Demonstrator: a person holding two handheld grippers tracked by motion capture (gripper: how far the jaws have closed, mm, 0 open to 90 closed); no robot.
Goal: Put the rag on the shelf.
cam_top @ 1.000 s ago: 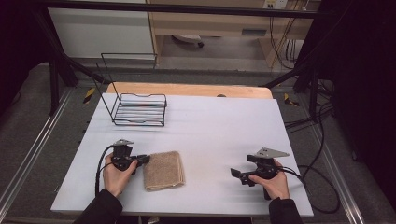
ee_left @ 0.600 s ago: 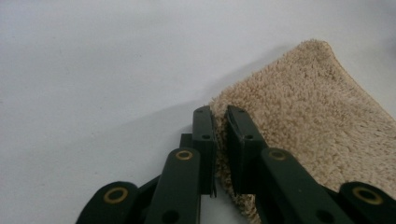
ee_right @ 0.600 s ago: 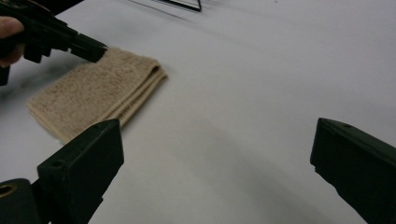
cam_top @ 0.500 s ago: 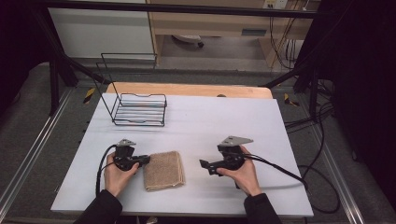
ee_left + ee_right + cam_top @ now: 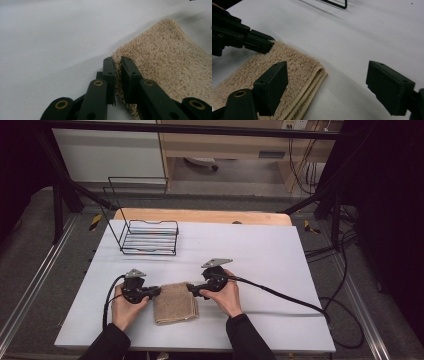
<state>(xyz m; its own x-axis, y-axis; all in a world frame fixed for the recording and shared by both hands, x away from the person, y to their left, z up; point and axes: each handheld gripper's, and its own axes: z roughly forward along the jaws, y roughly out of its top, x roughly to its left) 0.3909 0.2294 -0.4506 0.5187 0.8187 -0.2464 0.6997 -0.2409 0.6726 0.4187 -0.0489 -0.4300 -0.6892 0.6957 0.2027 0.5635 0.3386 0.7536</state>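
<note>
A folded beige towel lies near the front of the white table. My left gripper is at the towel's far left corner and is shut on it; in the left gripper view the two jaws pinch the towel edge between them. My right gripper is at the far right corner. Its jaws stand open and have just been closing, one above the towel, the other over bare table, with the folded corner between them and no pad pressing on it.
A black wire rack stands at the back left of the table, its base edge at the top of the right gripper view. A wooden board runs along the far edge. The right gripper's cable trails right.
My right hand has moved left across the table from the front right to the towel's right corner. The left gripper stayed on the towel's left corner.
</note>
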